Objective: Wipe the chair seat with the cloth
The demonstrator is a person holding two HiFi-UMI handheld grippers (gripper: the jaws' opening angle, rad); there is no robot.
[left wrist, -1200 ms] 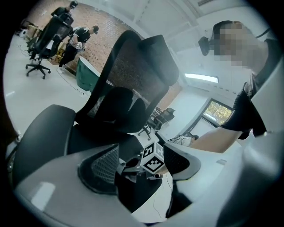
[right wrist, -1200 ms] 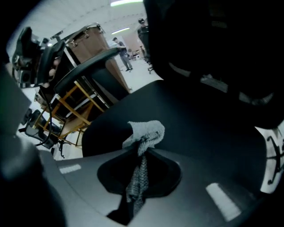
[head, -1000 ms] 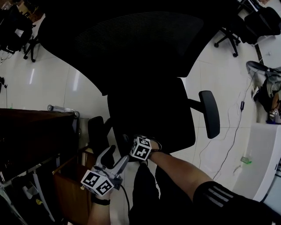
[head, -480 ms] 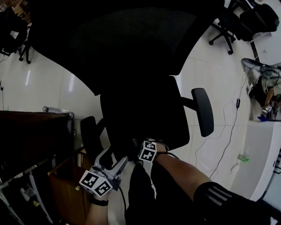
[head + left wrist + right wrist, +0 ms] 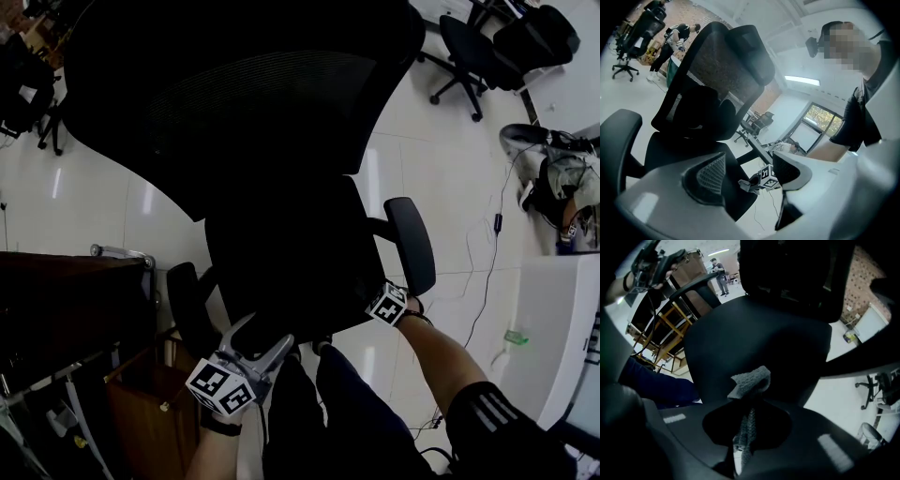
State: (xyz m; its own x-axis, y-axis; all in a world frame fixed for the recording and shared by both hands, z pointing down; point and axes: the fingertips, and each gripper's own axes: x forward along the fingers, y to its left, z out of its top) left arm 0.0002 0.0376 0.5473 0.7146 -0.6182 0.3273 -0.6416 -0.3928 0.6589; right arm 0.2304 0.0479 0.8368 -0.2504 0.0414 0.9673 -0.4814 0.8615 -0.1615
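A black office chair fills the head view, its dark seat under a mesh backrest. My right gripper is at the seat's front right edge, beside the right armrest. In the right gripper view the right gripper is shut on a grey cloth, which sticks up over the seat. My left gripper is held off the seat's front left corner, open and holding nothing. The left gripper view, past the open left gripper, shows the cloth in the right gripper.
A brown wooden desk stands close on the left, beside the left armrest. A white table is at the right, with cables on the pale floor. More black chairs stand at the far right.
My right gripper has moved right along the seat's front edge, from near the middle to the right armrest. The left gripper has stayed at the front left corner.
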